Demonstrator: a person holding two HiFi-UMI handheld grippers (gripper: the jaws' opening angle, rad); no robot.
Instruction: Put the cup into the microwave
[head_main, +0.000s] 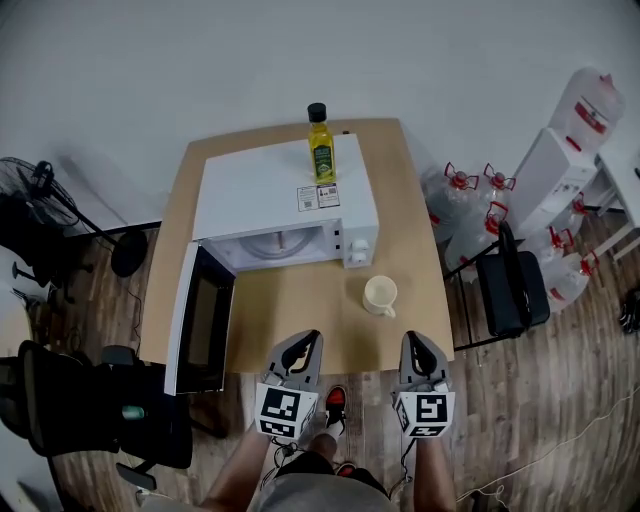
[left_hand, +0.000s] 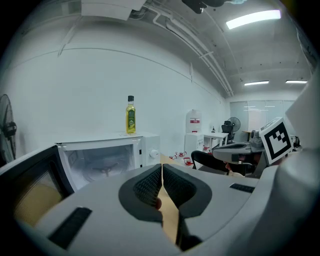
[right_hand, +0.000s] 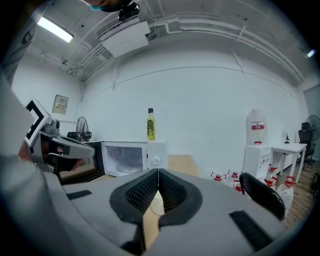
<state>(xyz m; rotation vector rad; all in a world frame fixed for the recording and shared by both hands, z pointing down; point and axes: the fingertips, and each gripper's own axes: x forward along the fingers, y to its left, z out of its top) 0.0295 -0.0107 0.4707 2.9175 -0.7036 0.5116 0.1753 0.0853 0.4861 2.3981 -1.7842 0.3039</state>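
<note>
A cream cup (head_main: 380, 296) stands on the wooden table (head_main: 290, 320), just in front of the control side of the white microwave (head_main: 285, 200). The microwave's door (head_main: 200, 320) hangs wide open to the left and its cavity shows a bare turntable. My left gripper (head_main: 302, 343) is at the table's near edge, shut and holding nothing. My right gripper (head_main: 416, 341) is level with it on the right, also shut and empty, a short way short of the cup. In the right gripper view the cup (right_hand: 157, 206) peeks out behind the closed jaws (right_hand: 158, 172).
An olive oil bottle (head_main: 320, 148) stands on top of the microwave. Right of the table are a black chair (head_main: 515, 285), several water jugs (head_main: 465, 205) and a water dispenser (head_main: 560, 170). A fan (head_main: 40, 185) and a dark chair (head_main: 90, 410) are on the left.
</note>
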